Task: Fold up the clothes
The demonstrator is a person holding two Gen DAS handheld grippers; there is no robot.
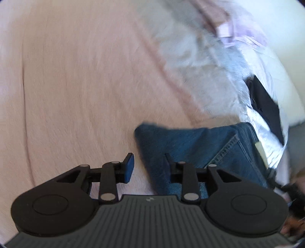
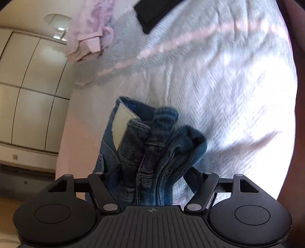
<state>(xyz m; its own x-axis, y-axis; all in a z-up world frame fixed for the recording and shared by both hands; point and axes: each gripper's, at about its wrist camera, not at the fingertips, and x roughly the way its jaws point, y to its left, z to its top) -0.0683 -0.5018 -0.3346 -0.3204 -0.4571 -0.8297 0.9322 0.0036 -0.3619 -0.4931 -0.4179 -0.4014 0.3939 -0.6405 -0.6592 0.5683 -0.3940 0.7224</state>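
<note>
Denim fills the middle here: the jeans (image 2: 152,152) are bunched thick between the fingers of the right gripper (image 2: 150,183), clamped tight on the waistband end, pale label (image 2: 122,124) showing on the left. Behind them spreads the white textured bedspread (image 2: 219,85), with a crumpled pink garment (image 2: 89,32) far left and a black item (image 2: 152,13) at the far edge. Cupboard doors (image 2: 28,91) stand off to the left. Over on the left wrist view, the left gripper (image 1: 147,167) is spread wide, holding nothing, one blue pad (image 1: 129,167) over the pink sheet (image 1: 76,85), the other finger over the jeans (image 1: 200,148), which lie folded on the bed, near and right.
</note>
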